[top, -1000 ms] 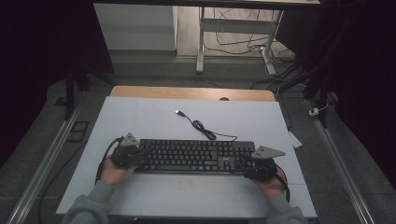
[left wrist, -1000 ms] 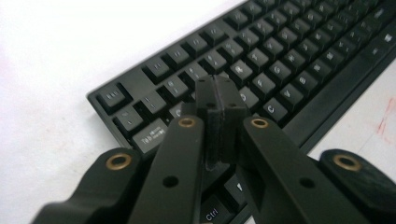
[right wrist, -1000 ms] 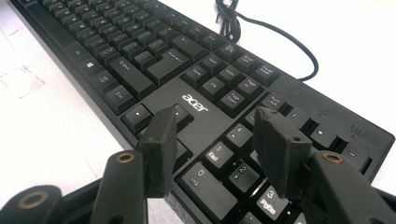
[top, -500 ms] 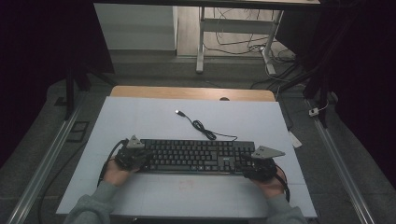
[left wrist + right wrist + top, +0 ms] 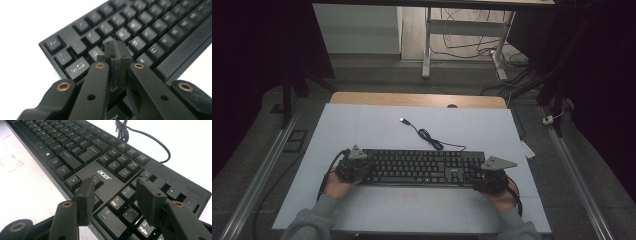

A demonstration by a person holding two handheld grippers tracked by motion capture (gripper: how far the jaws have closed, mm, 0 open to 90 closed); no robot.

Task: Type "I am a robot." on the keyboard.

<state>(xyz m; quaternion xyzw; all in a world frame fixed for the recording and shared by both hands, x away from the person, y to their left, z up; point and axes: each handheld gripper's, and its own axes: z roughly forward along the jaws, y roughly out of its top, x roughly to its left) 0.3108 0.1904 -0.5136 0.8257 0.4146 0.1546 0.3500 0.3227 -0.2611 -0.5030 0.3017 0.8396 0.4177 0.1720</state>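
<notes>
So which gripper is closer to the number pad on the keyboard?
Right. The right gripper hovers over the number pad at the keyboard's right end, jaws open. The left gripper sits at the opposite end, jaws shut, over the keys near Tab.

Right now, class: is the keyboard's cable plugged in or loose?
Loose. The cable runs from the keyboard and ends in a bare USB plug lying on the table.

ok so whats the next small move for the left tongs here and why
Probably a short press straight down. The left tongs are shut, tips together over the keyboard keys near Tab, so they look set to tap one key. The right tongs hang open over the number pad, touching nothing clearly.
</notes>
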